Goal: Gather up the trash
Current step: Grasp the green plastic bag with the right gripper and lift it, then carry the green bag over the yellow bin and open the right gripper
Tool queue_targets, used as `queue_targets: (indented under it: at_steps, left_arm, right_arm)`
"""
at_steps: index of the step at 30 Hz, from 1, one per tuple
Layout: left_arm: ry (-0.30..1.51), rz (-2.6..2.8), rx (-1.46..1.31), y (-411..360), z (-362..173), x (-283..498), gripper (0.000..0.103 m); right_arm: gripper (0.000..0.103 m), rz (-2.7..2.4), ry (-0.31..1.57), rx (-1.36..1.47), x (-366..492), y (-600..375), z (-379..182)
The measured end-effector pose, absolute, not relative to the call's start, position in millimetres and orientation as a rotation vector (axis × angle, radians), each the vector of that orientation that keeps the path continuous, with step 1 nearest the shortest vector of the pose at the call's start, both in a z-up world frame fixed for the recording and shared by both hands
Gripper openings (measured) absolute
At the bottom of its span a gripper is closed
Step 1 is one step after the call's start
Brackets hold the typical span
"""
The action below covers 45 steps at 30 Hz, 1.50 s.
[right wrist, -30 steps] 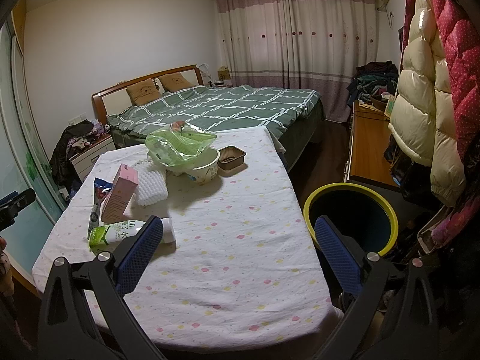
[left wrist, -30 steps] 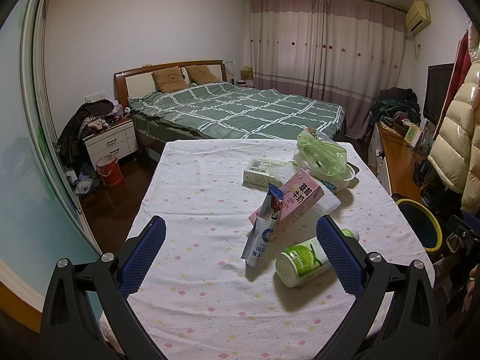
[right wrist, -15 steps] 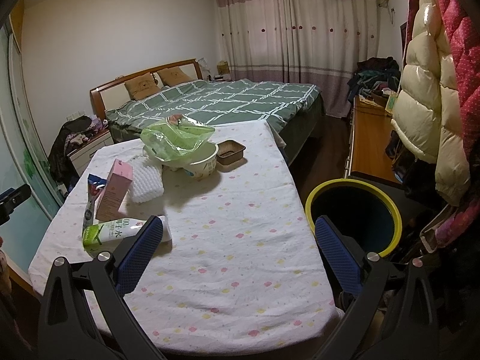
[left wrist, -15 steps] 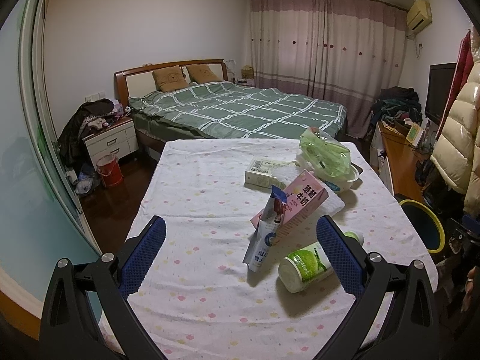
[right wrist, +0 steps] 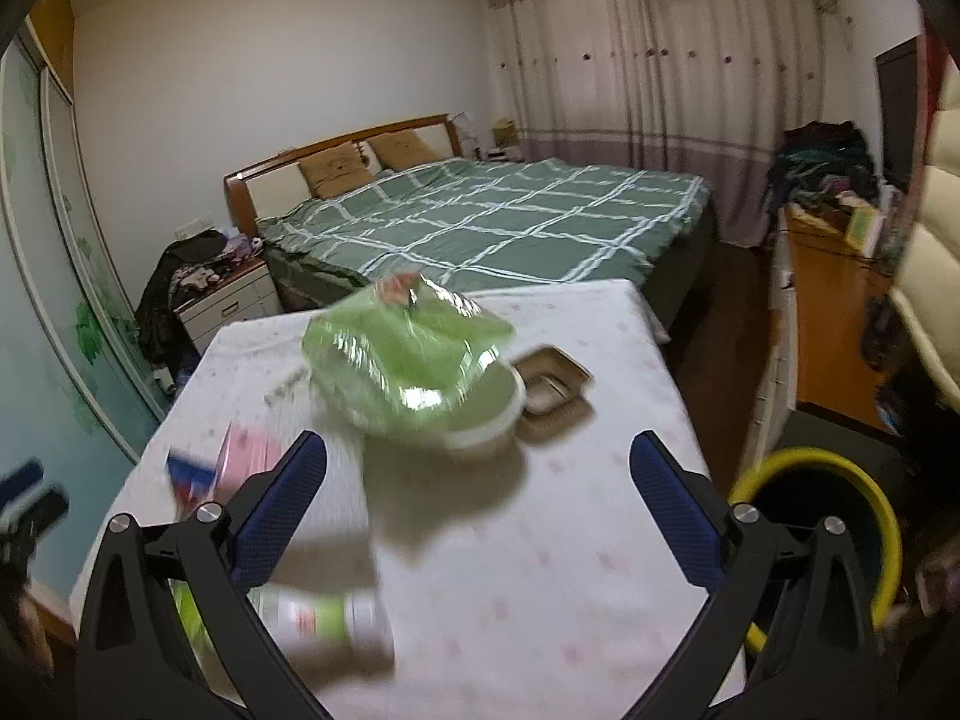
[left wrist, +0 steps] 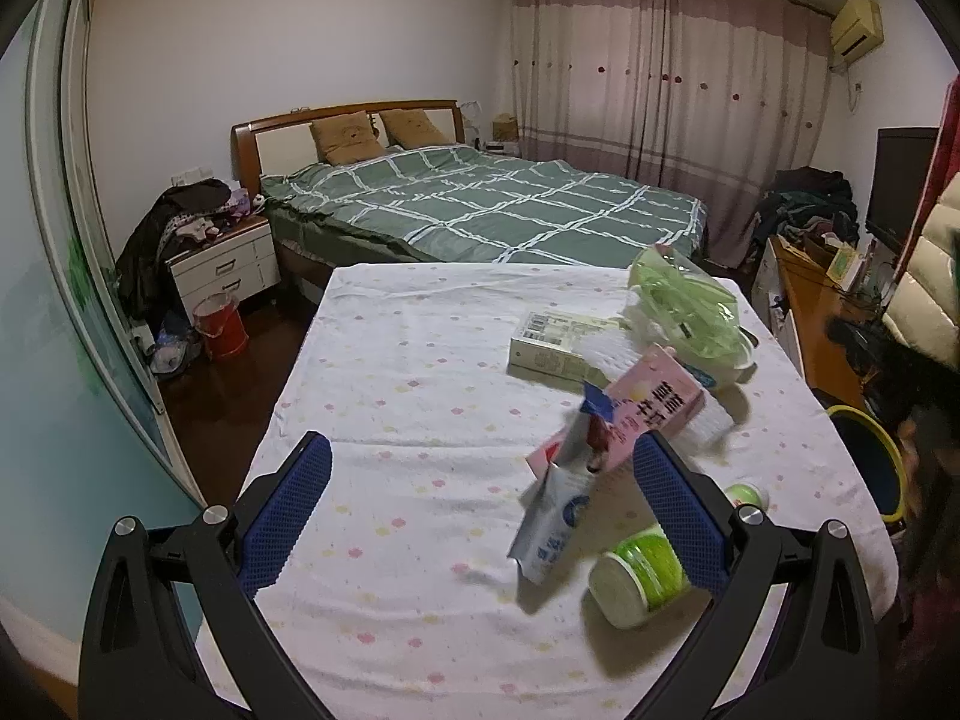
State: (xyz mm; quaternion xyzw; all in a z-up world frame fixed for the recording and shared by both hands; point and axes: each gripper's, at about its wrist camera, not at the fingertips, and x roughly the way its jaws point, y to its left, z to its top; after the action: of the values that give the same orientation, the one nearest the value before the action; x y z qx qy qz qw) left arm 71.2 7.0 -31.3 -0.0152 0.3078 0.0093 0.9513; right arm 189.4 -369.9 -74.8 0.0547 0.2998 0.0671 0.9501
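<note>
Both grippers hover level over the desk (left wrist: pixel 384 360), pointing toward the bed, fingers spread wide and holding nothing. The left gripper (left wrist: pixel 480 510) has the green bottle (left wrist: pixel 639 576) lying just behind its right finger. The right gripper (right wrist: pixel 477 501) faces the green bag (right wrist: pixel 408 366); the yellow-rimmed bin (right wrist: pixel 822 468) stands right of the desk.

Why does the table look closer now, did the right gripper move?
Yes. The right gripper moved forward over the table: the white bowl and yellow-rimmed bin look bigger and nearer, and the picture is blurred.
</note>
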Motion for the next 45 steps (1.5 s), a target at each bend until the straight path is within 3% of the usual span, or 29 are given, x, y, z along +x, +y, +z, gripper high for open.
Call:
queue_targets:
  at_steps: [2, 12, 15, 17, 19, 22, 37, 45]
  left_arm:
    - [0.625, 0.028, -0.029, 7.3, -34.3, 79.0, 0.099]
    - [0.644, 0.025, -0.024, 11.4, -43.3, 115.6, 0.099]
    - [0.647, 0.010, -0.028, 8.9, -47.3, 123.6, 0.099]
    - [0.649, 0.000, -0.028, 4.4, -48.9, 125.8, 0.099]
    - [0.652, -0.009, -0.029, 0.9, -49.7, 128.4, 0.099]
    - [0.651, -0.017, -0.028, -2.0, -50.6, 130.0, 0.099]
    - [0.597, -0.037, -0.017, -9.0, -35.3, 101.8, 0.099]
    - [0.589, -0.070, -0.012, -20.6, -30.3, 90.4, 0.099]
  right_arm:
    - [0.082, 0.126, 0.628, 0.110, 219.9, -369.7, -76.3]
    - [0.071, 0.166, 0.802, 0.215, 323.9, -379.0, -116.2]
    - [0.054, 0.205, 0.823, 0.246, 330.9, -375.1, -120.5]
    - [0.031, 0.224, 0.837, 0.257, 332.2, -371.6, -121.1]
    - [0.015, 0.241, 0.834, 0.273, 330.8, -371.6, -118.8]
    - [0.006, 0.260, 0.800, 0.303, 322.3, -374.1, -109.0]
    - [0.002, 0.232, 0.507, 0.301, 224.4, -409.0, -2.3]
    - [0.002, 0.050, 0.439, 0.270, 156.8, -484.5, 14.7]
